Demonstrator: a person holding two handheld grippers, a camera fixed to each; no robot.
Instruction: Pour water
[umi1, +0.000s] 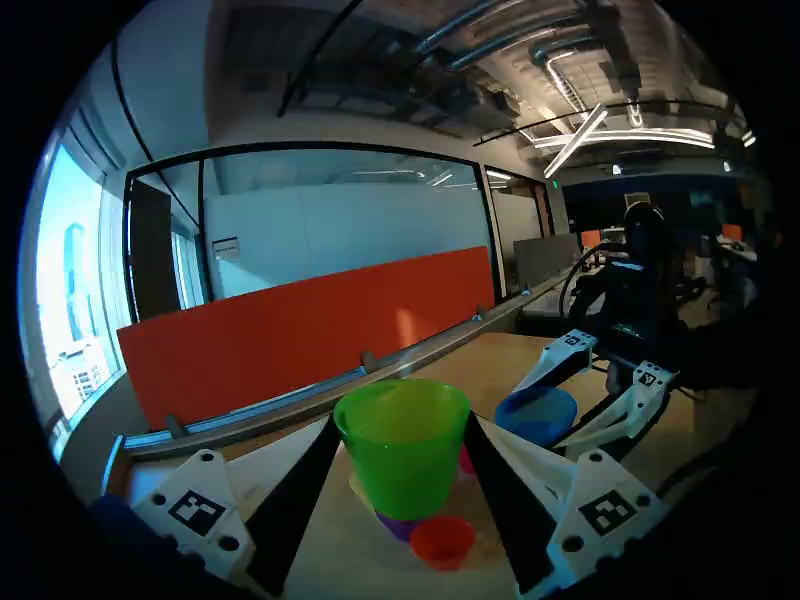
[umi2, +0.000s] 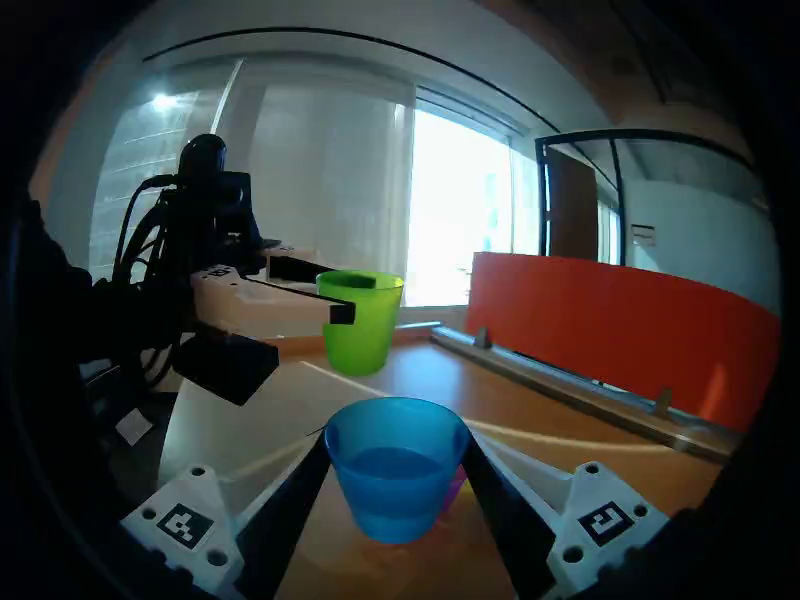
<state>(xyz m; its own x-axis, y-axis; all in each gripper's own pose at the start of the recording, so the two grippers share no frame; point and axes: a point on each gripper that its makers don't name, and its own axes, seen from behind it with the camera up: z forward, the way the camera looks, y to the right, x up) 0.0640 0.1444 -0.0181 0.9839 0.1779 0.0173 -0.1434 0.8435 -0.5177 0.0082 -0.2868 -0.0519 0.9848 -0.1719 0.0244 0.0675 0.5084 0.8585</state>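
In the left gripper view a green cup (umi1: 405, 445) stands upright between my left gripper's (umi1: 400, 470) fingers, which are shut on it above the table. The right gripper (umi1: 590, 400) appears beyond it, holding a blue cup (umi1: 537, 413). In the right gripper view my right gripper (umi2: 396, 480) is shut on that blue cup (umi2: 396, 468), upright, with water inside. The left gripper (umi2: 315, 290) and its green cup (umi2: 360, 321) hang farther off to the left, above the wooden table (umi2: 500, 420).
Under the green cup lie a small red cup (umi1: 443, 542) and a purple one (umi1: 398, 524) on the table (umi1: 480, 365). An orange divider panel (umi1: 300, 335) and a metal rail (umi2: 590, 395) run along the table's far edge. A person's dark sleeve (umi2: 60, 310) is at the left.
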